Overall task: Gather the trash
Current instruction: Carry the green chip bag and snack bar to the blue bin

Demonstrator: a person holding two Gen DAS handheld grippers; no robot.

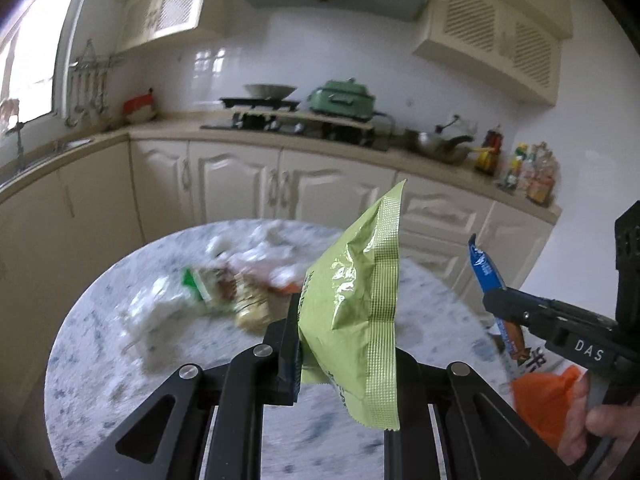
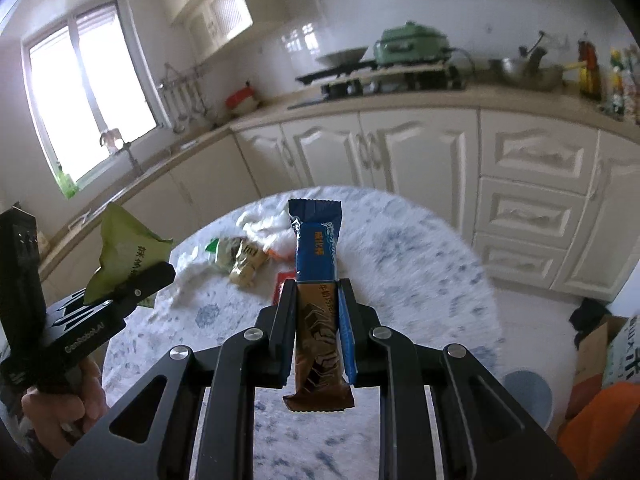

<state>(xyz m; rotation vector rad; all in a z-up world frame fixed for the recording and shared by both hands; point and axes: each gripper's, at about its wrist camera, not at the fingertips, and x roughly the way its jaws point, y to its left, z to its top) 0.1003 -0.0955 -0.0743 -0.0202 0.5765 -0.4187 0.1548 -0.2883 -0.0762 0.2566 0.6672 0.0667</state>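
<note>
While litter is left on the round table (image 2: pixel 420 264):
Left gripper (image 1: pixel 340 344): green packet (image 1: pixel 356 300) is clamped.
Right gripper (image 2: pixel 316 332): blue-brown bar wrapper (image 2: pixel 318 300) is pinched, at three o'clock.

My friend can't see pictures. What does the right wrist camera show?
The right hand-held gripper is shut on a blue and brown snack bar wrapper above a round marble table with more wrappers on it. At the left, the left hand-held gripper holds a green packet.
</note>
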